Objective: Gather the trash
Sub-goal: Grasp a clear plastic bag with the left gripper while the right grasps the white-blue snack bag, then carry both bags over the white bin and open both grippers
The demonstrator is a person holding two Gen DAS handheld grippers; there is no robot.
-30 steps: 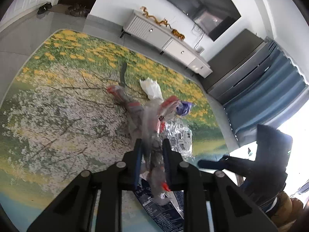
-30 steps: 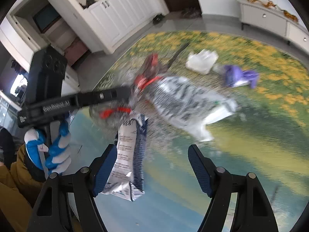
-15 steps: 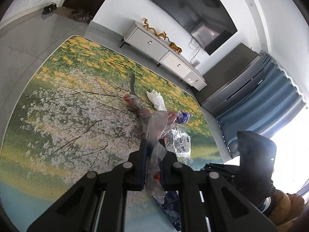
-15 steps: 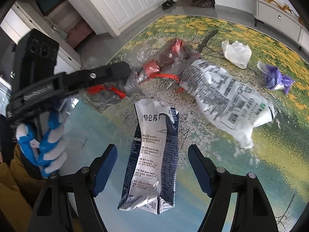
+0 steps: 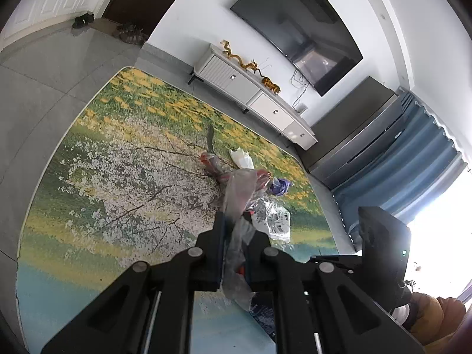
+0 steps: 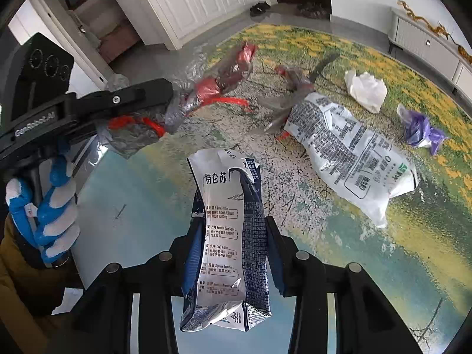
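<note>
My left gripper [image 5: 236, 230] is shut on a clear plastic wrapper with red print [image 5: 239, 194], held above the flowered rug; it also shows in the right wrist view [image 6: 206, 94], hanging from the left gripper [image 6: 165, 100]. My right gripper [image 6: 230, 230] is shut on a crushed white and blue milk carton [image 6: 227, 236]. A large white printed bag [image 6: 354, 147] lies on the rug beyond it, with a white crumpled bag [image 6: 365, 88], a purple wrapper [image 6: 421, 129] and another clear wrapper with red [image 6: 295, 79] farther off.
The flowered rug [image 5: 118, 177] covers the floor. A white TV cabinet [image 5: 253, 88] stands against the far wall under a TV. Blue curtains [image 5: 407, 159] hang at the right. White cupboards [image 6: 206, 0] stand at the back left.
My right gripper has closed on the milk carton, which was between its open fingers before. My left gripper has lifted higher with the clear wrapper.
</note>
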